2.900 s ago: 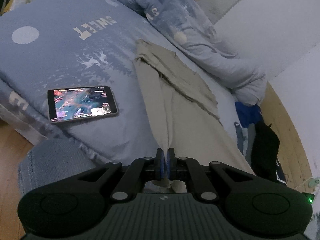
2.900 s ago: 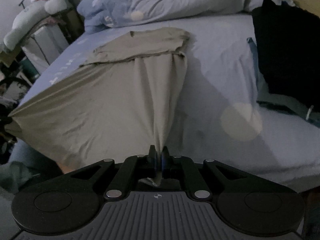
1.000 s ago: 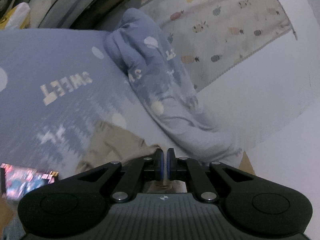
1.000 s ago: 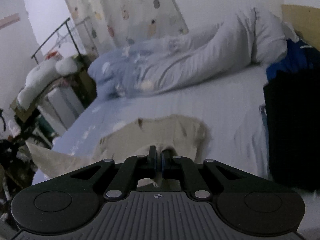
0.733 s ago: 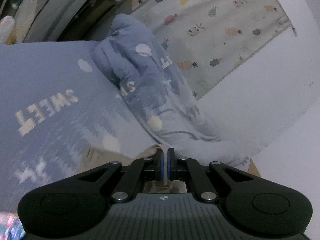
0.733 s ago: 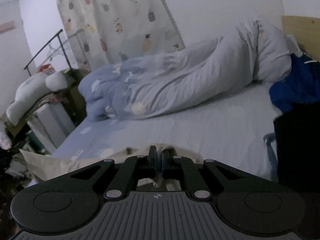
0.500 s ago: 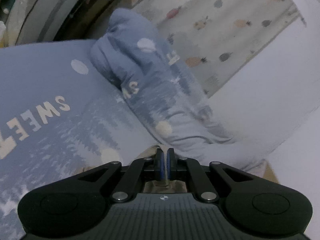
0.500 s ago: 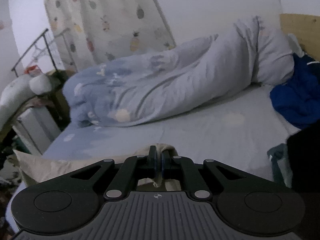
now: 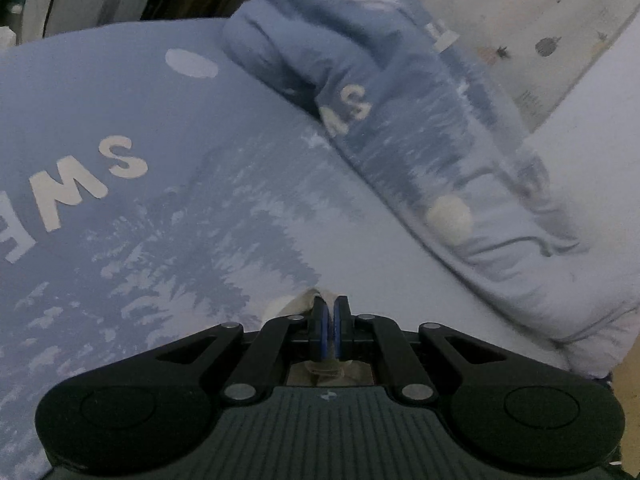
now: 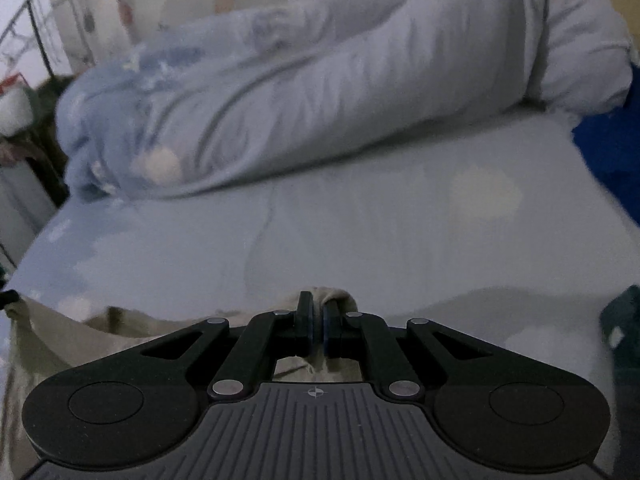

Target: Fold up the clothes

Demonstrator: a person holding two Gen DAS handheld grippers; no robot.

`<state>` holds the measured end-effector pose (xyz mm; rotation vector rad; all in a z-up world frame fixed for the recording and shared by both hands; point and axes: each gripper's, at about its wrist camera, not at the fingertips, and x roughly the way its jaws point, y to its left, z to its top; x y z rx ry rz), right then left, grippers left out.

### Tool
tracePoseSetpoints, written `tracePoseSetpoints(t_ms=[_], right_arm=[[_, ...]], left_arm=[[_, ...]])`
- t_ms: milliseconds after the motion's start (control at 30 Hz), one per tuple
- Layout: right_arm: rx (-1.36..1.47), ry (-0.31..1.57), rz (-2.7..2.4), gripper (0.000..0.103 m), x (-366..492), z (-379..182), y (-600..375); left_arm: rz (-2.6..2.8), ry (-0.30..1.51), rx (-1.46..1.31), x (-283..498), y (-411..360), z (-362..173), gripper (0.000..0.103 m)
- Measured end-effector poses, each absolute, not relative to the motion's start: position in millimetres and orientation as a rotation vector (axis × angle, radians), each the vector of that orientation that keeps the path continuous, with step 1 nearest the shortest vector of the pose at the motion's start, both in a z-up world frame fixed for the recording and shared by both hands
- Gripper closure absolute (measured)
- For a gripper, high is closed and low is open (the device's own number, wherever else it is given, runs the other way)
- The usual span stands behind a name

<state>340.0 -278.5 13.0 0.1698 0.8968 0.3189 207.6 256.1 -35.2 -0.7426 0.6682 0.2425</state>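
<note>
Both claws have carried the hem end of the beige soft-knit garment (image 10: 52, 332) forward across the bed. A few seconds back it lay stretched long toward the rolled duvet, with a lit phone beside it in my left view. Now the phone is out of frame and the duvet fills the upper half of both views.

Left claw (image 9: 330, 334): clenched on a small tuft of the beige cloth, which pokes out past the blue pads. Little else of the garment shows in this view.

Right claw (image 10: 318, 332): clenched likewise on a bunched beige edge. A slack span of the same cloth runs off to the lower left of that view, hanging below my claw.

Reading of this: the lengthwise fold is in hand, bottom edge going over toward the collar end. The lower layer is hidden beneath the claws, so I cannot tell whether the edges line up. Next step is probably to lay the edge down and release.

Writing: the blue-grey printed bed sheet (image 9: 120, 92) shows large white letters, "S", "M" or "W" and part of an "E", upside down to me. The pale blue rolled duvet (image 10: 320, 92) carries "S" and what may be a blurred "4" or "A" in my left view (image 9: 348, 114). No brand legible; a small emblem on each claw body is too small to read.
</note>
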Motion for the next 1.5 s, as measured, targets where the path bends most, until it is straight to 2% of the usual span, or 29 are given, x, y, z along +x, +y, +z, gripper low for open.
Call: tracePoseSetpoints(t_ms=[433, 467, 500, 533, 567, 600, 633, 667, 700, 733, 800, 900, 967, 1000, 1100, 1200, 1300, 1500], right_arm=[[0.292, 0.987, 0.336, 0.094, 367.5, -49.8, -300.1], [0.296, 1.001, 0.331, 0.090, 367.4, -54.2, -301.6], [0.296, 1.008, 0.315, 0.085, 367.1, -56.6, -303.5], [0.293, 1.009, 0.293, 0.064, 366.5, -57.8, -305.8], [0.286, 1.000, 0.264, 0.043, 364.6, -57.4, -308.6], [0.284, 0.979, 0.239, 0.035, 361.7, -55.9, -312.7], [0.298, 0.961, 0.226, 0.023, 358.3, -54.3, -318.9], [0.322, 0.957, 0.216, 0.021, 355.2, -53.7, -326.0], [0.350, 0.961, 0.205, 0.021, 352.2, -53.5, -333.2], [0.359, 0.964, 0.180, 0.021, 348.7, -52.8, -338.7], [0.353, 0.952, 0.125, 0.020, 337.0, -47.5, -346.5], [0.347, 0.917, 0.082, 0.014, 314.6, -35.2, -348.2], [0.321, 0.886, 0.067, 0.010, 297.4, -25.7, -341.9], [0.308, 0.873, 0.080, 0.009, 288.0, -21.2, -335.6], [0.285, 0.851, 0.137, 0.007, 263.5, -6.9, -312.1], [0.210, 0.812, 0.216, 0.004, 240.5, 5.5, -271.7], [0.109, 0.791, 0.275, 0.001, 223.4, 10.5, -227.0], [0.061, 0.836, 0.382, 0.001, 230.5, -4.0, -155.4]], left_arm=[[0.220, 0.641, -0.833, 209.3, 280.1, -101.9, 0.094], [0.214, 0.643, -0.845, 208.2, 282.9, -106.0, 0.093], [0.213, 0.634, -0.852, 205.2, 285.6, -107.5, 0.089], [0.212, 0.624, -0.859, 202.0, 288.3, -108.9, 0.080], [0.220, 0.608, -0.858, 199.0, 291.4, -106.8, 0.076], [0.229, 0.592, -0.856, 196.0, 294.5, -104.4, 0.067], [0.249, 0.569, -0.860, 191.0, 299.2, -100.2, 0.049], [0.268, 0.546, -0.865, 185.8, 304.0, -95.9, 0.038], [0.300, 0.521, -0.876, 178.8, 310.6, -89.3, 0.020], [0.315, 0.501, -0.879, 173.4, 315.4, -83.5, 0.017], [0.334, 0.473, -0.856, 162.1, 320.7, -66.7, 0.017], [0.344, 0.422, -0.755, 141.8, 311.0, -33.5, 0.014], [0.333, 0.377, -0.662, 126.7, 294.3, -9.5, 0.007], [0.326, 0.355, -0.600, 119.3, 279.8, 2.2, 0.000], [0.247, 0.329, -0.430, 107.5, 227.5, 27.1, 0.000], [0.125, 0.359, -0.402, 100.9, 176.9, 30.1, 0.000], [0.022, 0.403, -0.408, 98.4, 129.2, 12.0, 0.000], [-0.088, 0.546, -0.227, 111.7, 66.4, -33.7, 0.000]])
